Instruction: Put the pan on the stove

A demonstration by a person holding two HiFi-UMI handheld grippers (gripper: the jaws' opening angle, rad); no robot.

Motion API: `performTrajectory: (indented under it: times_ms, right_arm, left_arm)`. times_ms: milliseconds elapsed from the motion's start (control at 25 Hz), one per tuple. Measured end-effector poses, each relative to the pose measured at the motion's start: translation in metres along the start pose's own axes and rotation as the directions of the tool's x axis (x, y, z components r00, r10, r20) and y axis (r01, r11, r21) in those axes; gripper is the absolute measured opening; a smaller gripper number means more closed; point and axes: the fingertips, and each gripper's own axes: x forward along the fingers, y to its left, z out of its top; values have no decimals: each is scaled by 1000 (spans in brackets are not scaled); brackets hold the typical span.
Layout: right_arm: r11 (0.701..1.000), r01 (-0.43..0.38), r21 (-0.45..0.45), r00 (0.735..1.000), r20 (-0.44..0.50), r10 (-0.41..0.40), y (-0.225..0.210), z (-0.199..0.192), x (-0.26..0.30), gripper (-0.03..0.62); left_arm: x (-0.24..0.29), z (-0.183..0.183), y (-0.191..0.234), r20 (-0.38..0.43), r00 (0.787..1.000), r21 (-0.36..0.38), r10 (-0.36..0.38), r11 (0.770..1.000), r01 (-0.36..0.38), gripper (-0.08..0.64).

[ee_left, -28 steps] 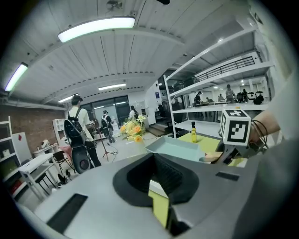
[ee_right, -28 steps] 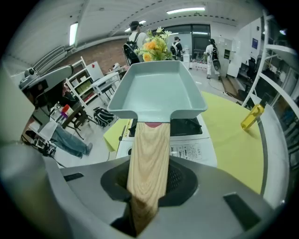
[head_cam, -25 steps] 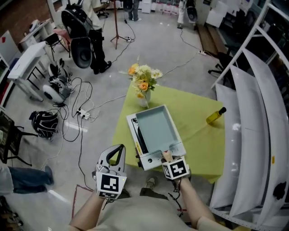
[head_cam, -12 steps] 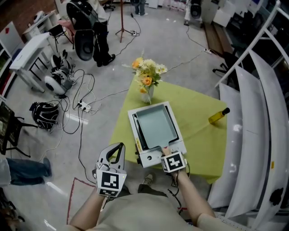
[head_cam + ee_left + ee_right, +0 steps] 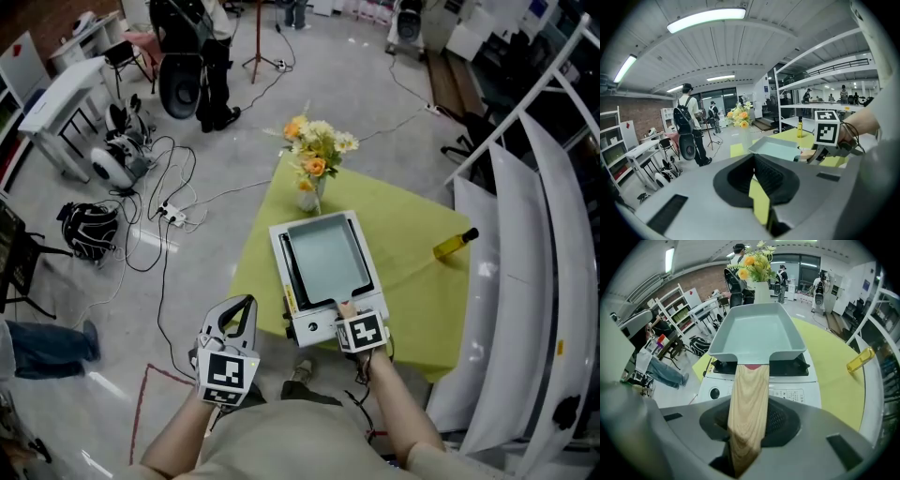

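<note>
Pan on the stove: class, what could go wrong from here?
1. The right claw has just been opening with the wooden handle of the pan between its jaws; the handle juts over the stove front, so an unseated pan might tip.
2. The flower vase stands just behind the stove; a forward nudge could topple it.

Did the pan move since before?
Yes. The pan came down closer to the stove: in the right gripper view its base now sits just over the black grate.
</note>
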Motion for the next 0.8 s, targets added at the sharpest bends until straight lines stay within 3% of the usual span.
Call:
performTrajectory:
  times_ms: [480,680,800]
  right_arm:
    - [1000,-9,24,996,93,7,-6,12,-21,215]
    - [1000,-15,23,985,175,10,-4,28,-50,218]
    - [1000,-13,4,974,228,11,-1,38,-67,178]
  left_arm:
    - [5,1,0,-1,1000,12,-28,1000,28,6]
    - [3,9,3,9,1000,28,-30,999,29,6]
    - [0,14,5,20,999,41,-30,999,29,6]
